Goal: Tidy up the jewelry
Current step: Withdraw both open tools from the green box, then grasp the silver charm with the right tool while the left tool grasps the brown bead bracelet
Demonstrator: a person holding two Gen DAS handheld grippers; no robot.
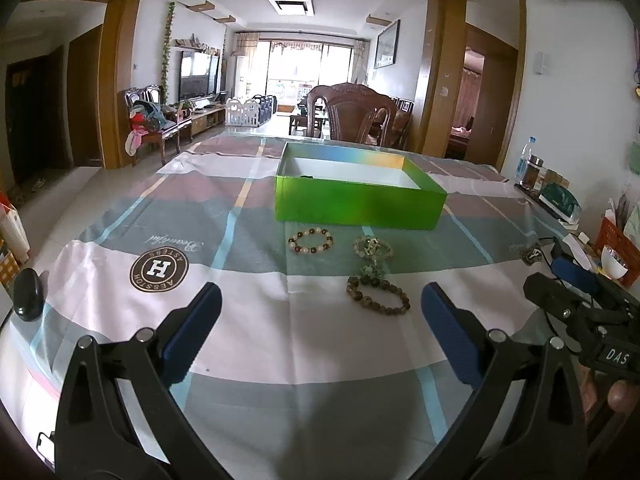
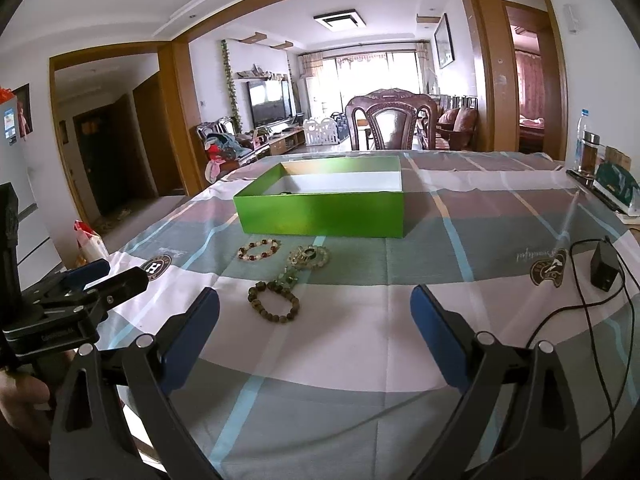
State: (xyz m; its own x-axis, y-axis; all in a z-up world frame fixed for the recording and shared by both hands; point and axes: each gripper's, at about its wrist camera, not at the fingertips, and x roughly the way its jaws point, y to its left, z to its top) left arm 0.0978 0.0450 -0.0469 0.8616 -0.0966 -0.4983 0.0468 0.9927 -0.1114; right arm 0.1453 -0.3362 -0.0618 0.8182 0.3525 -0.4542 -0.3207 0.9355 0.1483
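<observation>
Green box (image 1: 360, 206) — plaid pink, teal, white tablecloth (image 1: 260, 328)

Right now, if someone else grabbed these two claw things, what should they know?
Left claw: open, empty, hovering over the cloth.
Right claw: open, empty, likewise.
Three bracelets lie on the cloth in front of the green box: red-and-white bracelet, pale green bracelet, dark bracelet nearest the claws.
Done: something small and dark shows just inside the box; I cannot tell what.
Left: put all three bracelets into the box.
</observation>
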